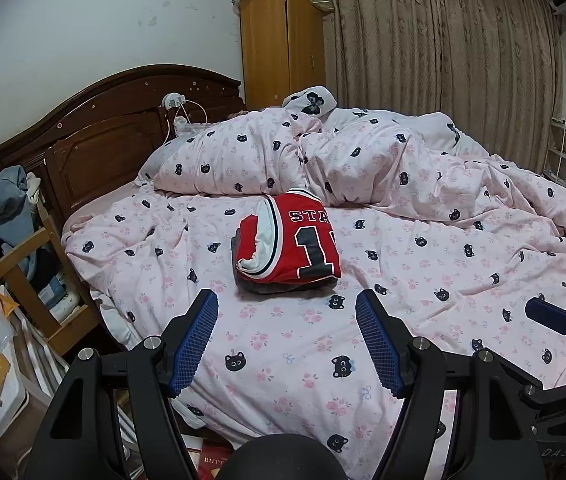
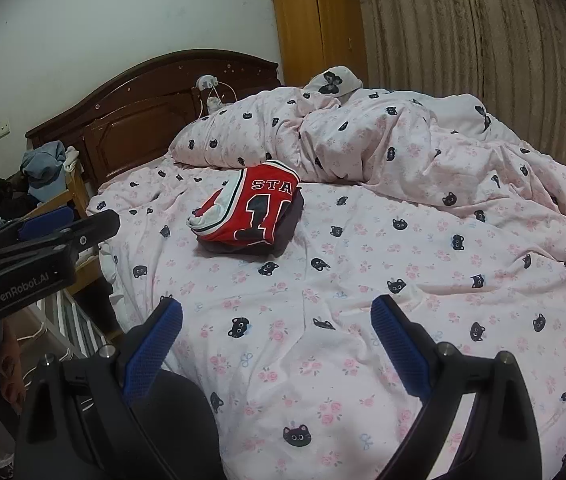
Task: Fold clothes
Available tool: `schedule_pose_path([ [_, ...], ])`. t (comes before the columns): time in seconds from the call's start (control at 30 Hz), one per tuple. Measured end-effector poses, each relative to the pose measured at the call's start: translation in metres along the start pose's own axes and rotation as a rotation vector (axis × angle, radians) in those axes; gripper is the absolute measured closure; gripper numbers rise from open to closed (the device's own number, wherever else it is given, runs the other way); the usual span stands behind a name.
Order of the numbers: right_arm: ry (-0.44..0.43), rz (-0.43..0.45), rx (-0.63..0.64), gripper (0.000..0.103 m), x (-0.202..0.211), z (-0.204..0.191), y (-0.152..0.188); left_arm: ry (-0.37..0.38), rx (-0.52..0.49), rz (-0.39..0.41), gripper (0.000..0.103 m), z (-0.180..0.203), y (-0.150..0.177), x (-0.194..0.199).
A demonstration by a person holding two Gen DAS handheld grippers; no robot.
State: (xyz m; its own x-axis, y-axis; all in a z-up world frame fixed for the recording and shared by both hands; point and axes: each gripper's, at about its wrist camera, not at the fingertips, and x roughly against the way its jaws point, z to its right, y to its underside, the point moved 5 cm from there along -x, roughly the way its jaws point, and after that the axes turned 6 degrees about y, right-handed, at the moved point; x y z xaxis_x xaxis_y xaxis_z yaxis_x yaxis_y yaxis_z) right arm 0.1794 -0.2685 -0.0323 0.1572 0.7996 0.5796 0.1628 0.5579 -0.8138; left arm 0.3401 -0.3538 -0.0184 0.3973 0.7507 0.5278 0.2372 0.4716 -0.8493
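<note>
The left hand-held gripper [image 1: 287, 312] fills the lower middle of the left wrist view, its two blue-padded fingers [image 1: 199, 340] spread apart with nothing between them. It also shows at the left edge of the right wrist view, seen from the side. The right hand-held gripper [image 2: 277, 316] sits in the lower middle of its own view, fingers [image 2: 399, 344] likewise apart and empty; its tip pokes in at the right edge of the left wrist view. Both point downward at a slant.
</note>
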Motion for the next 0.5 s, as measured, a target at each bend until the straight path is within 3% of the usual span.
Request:
schedule_pose_path([
  [0.5, 0.010, -0.012, 0.045, 0.006, 0.001, -0.018, 0.003, -0.035, 0.034, 0.024, 0.036, -0.022, -0.003, 0.004],
])
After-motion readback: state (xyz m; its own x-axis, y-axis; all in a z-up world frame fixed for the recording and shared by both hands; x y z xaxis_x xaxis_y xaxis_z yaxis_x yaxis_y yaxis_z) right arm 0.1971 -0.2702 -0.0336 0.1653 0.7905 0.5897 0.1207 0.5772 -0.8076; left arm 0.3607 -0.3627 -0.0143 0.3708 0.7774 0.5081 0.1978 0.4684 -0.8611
